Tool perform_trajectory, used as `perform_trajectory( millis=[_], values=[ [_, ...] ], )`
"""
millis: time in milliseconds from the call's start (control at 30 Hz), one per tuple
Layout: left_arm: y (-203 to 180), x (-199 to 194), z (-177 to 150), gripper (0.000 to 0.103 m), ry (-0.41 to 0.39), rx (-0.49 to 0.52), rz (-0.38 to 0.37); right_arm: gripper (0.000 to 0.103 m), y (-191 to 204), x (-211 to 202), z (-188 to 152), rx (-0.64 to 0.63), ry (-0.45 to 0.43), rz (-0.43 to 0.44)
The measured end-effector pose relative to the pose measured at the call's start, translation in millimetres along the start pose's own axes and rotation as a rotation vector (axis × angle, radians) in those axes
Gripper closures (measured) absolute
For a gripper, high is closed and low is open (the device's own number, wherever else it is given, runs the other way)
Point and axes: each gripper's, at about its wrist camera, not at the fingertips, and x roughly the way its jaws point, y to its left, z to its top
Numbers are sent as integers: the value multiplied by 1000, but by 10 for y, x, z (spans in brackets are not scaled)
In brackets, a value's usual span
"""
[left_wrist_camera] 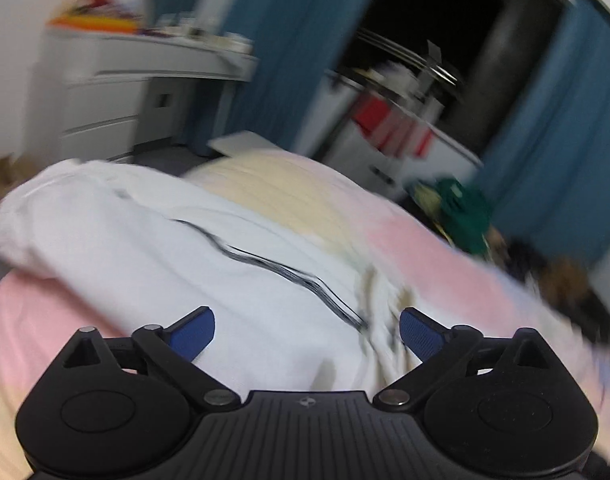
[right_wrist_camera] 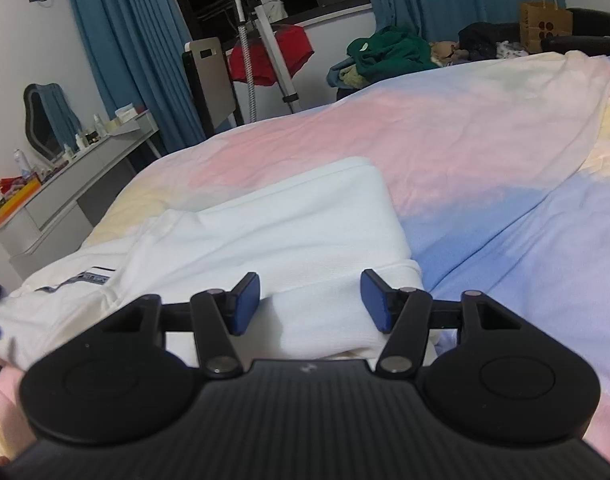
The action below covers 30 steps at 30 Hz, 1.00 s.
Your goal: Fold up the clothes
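A white garment [left_wrist_camera: 153, 248] with a dark line on it lies on the pastel bedspread [left_wrist_camera: 425, 240]; the left wrist view is motion-blurred. My left gripper [left_wrist_camera: 307, 334] is open just above the garment, holding nothing. In the right wrist view the same white garment [right_wrist_camera: 273, 220] lies partly folded on the bedspread [right_wrist_camera: 445, 140], with a striped label near its left part. My right gripper [right_wrist_camera: 310, 303] is open over the garment's near folded edge, empty.
A grey dresser [right_wrist_camera: 65, 196] with bottles and a mirror stands left of the bed. Blue curtains [right_wrist_camera: 121, 40], a garment steamer stand [right_wrist_camera: 265, 40] with red cloth, a pile of green and dark clothes [right_wrist_camera: 389, 54] and a paper bag [right_wrist_camera: 545, 20] lie beyond the bed.
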Motion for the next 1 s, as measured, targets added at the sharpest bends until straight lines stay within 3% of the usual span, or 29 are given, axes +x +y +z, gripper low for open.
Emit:
perform_trajectory(
  millis=[167,367,500,600,667,733,900,1000],
  values=[
    [334,-70,110,4,-31,-177,108,46,-26,-44,22,26,-10,-11],
    [693,-191,167,4,-37,-353,107,44,-76,-139,105,99,-3,-40],
    [904,16,140,15,60,-469,87,44,-89,-163,122,121,15,-47],
    [1096,196,124,24,62,-550,75,44,-30,-150,130,84,18,-55],
    [1199,314,157,28,38,-569,114,44,15,-164,164,65,7,-36],
    [1281,404,209,39,5,-579,147,44,63,-181,198,42,-6,-21],
    [1438,421,423,55,-138,-545,303,44,159,-184,201,-51,-34,-48],
    [1458,421,500,67,-152,-525,325,45,157,-101,147,-72,-3,-55]
  ],
)
